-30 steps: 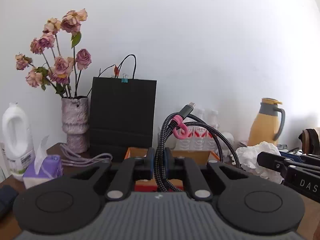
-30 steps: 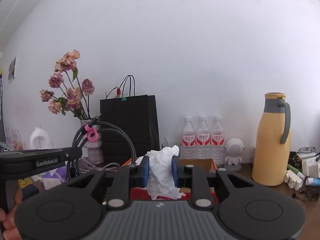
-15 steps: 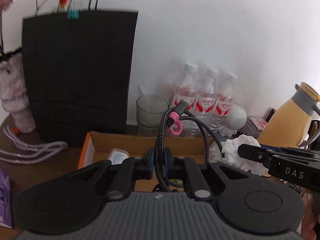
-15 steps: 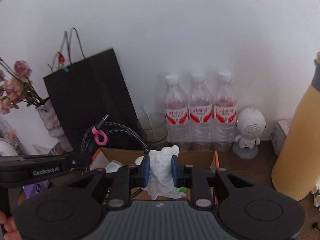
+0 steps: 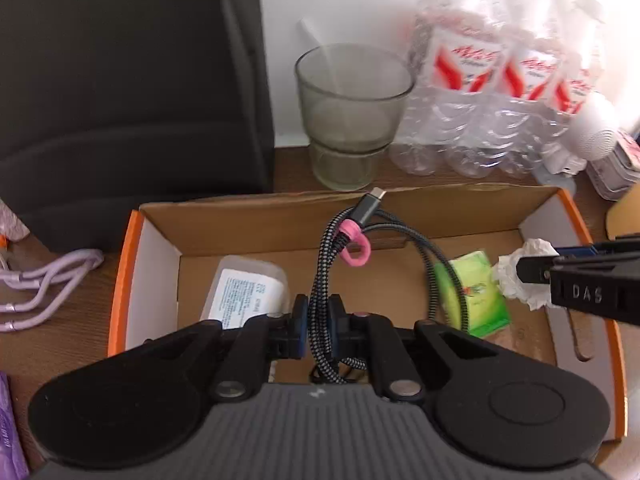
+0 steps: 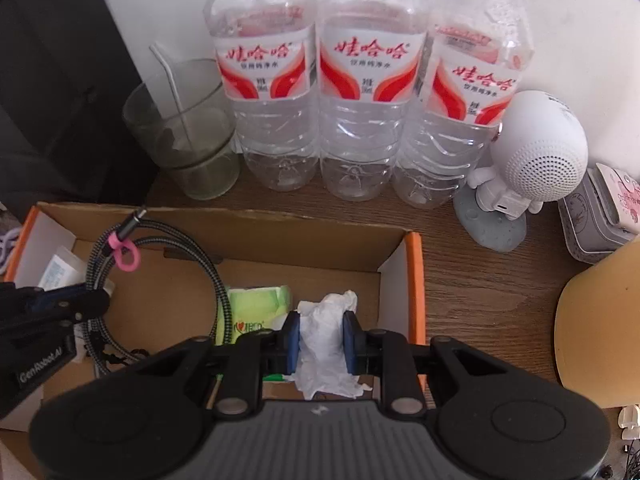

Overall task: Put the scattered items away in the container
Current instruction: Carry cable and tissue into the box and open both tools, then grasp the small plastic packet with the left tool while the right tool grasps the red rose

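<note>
Braided charging cable (image 5: 326,280), coiled and bound by a pink tie (image 5: 354,246), pinched between narrow jaws of left gripper (image 5: 318,330) over the cardboard box (image 5: 256,216). Crumpled tissue (image 6: 326,336) clamped in right gripper (image 6: 320,338) above the box's right end. Inside the box: green tissue pack (image 5: 474,292) at 3 o'clock from the cable, small plastic case (image 5: 244,292) at 9. Beyond the box at 12: glass tumbler (image 5: 352,116), three water bottles (image 6: 368,80), white astronaut speaker (image 6: 528,160). Brown wooden tabletop (image 6: 480,280), white wall (image 5: 340,0), black paper bag (image 5: 120,80) at 10 o'clock.
</note>
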The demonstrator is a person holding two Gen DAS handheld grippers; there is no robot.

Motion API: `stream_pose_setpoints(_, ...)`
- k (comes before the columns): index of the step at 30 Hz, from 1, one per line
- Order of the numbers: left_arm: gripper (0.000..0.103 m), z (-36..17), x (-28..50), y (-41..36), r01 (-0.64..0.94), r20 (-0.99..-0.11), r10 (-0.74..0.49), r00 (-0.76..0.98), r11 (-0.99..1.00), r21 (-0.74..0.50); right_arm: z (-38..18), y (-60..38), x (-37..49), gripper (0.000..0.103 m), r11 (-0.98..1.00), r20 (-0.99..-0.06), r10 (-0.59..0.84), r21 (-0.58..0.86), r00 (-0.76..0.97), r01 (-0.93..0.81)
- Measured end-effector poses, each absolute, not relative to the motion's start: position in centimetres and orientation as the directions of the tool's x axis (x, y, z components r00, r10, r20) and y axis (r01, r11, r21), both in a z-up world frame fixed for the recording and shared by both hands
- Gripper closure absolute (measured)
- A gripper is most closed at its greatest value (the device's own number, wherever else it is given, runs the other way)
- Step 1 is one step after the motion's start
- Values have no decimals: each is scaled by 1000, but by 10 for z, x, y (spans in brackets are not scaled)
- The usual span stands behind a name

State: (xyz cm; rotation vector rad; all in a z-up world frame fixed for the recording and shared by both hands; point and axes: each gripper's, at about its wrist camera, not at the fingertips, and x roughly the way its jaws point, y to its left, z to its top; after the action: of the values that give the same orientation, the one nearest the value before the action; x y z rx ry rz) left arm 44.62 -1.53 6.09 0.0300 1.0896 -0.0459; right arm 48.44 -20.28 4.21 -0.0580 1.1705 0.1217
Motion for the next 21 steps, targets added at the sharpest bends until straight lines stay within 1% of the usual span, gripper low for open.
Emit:
stream_pose_setpoints(2,90,51,452,-16,53,-900,-4,436,998,21,32,-195,485,82,992,-926,49,0,375,-129)
stream_pose_setpoints(4,89,49,453,-16,59,-903,1,429,998,29,29,-190,485,80,992,-923,33,-17,384,-125)
stream_pose_setpoints(5,84,50,452,-16,62,-907,-2,421,998,26,28,-189,484,78,993,-923,24,-24,383,-119)
stream_pose_setpoints(6,81,54,450,-15,62,-909,-10,416,998,17,29,-188,484,77,993,-921,14,-31,389,-110)
stream_pose_setpoints(8,68,68,444,-14,74,-905,-35,425,997,-4,36,-191,483,59,996,-921,10,-24,389,-83)
stream_pose_setpoints(9,63,78,440,-12,87,-898,-59,436,996,-24,41,-192,482,39,997,-921,23,-6,389,-76)
stream_pose_setpoints(10,55,89,436,-10,97,-892,-78,446,995,-38,49,-194,479,25,997,-916,38,10,399,-72)
stream_pose_setpoints(11,49,100,432,-8,103,-888,-79,454,994,-36,59,-196,475,22,997,-909,44,17,413,-69)
stream_pose_setpoints(12,48,110,428,-6,102,-884,-68,463,994,-23,70,-196,470,22,998,-904,46,19,424,-68)
stream_pose_setpoints(14,39,130,419,-3,96,-878,-48,477,995,-2,91,-198,461,22,997,-900,52,25,434,-66)
stream_pose_setpoints(16,36,148,408,-1,84,-874,-30,485,996,13,111,-198,449,22,997,-894,64,34,443,-76)
stream_pose_setpoints(18,30,167,395,1,63,-861,-10,508,998,26,134,-197,434,22,995,-884,75,33,460,-99)
stream_pose_setpoints(19,26,176,389,4,51,-854,-7,520,998,23,147,-195,425,22,993,-878,79,30,471,-111)
stream_pose_setpoints(21,25,192,375,8,26,-846,0,533,1000,16,170,-194,410,20,993,-866,83,27,494,-118)
